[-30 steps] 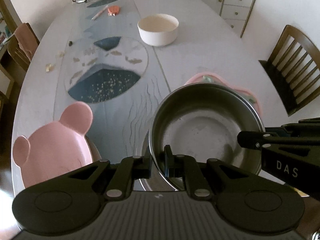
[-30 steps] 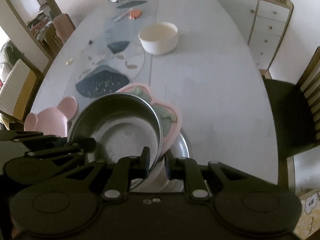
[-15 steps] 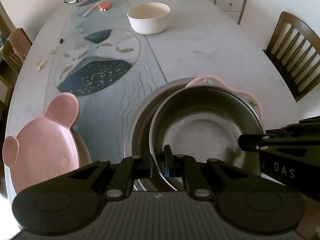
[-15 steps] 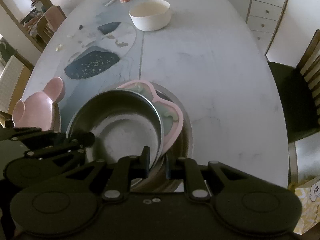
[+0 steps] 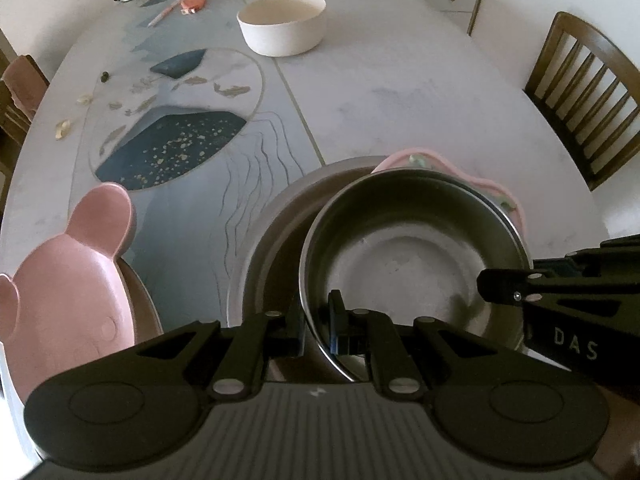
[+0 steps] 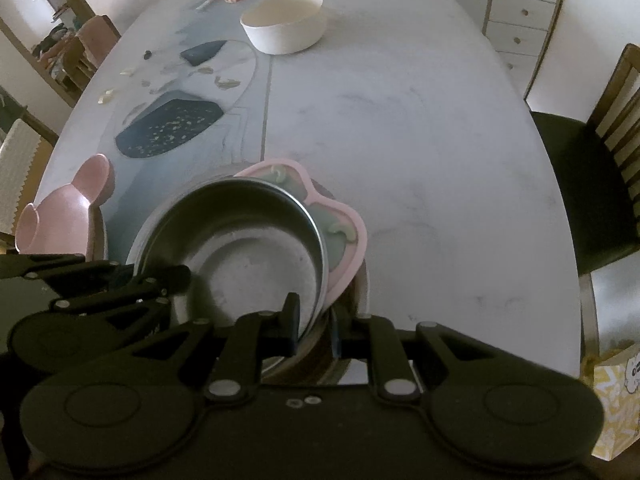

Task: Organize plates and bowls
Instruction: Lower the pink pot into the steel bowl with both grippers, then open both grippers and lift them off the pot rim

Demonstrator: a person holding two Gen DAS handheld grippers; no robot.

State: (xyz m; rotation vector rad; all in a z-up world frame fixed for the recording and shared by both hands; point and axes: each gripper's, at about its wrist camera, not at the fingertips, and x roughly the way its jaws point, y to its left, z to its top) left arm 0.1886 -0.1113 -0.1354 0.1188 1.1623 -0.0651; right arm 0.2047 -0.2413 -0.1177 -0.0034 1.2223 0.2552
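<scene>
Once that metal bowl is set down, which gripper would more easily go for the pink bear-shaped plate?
Probably the left gripper. Both grippers are clamped on the steel bowl, but the bear plate sits on the left gripper's side, while the right gripper would have to cross over the bowl.

steel bowl [image 5: 412, 248] in basin [image 5: 272, 232] — beige bowl [image 5: 282, 22] behind

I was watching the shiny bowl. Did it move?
Yes. The steel bowl, held by both tools, sits farther back from the white bowl than before.
</scene>
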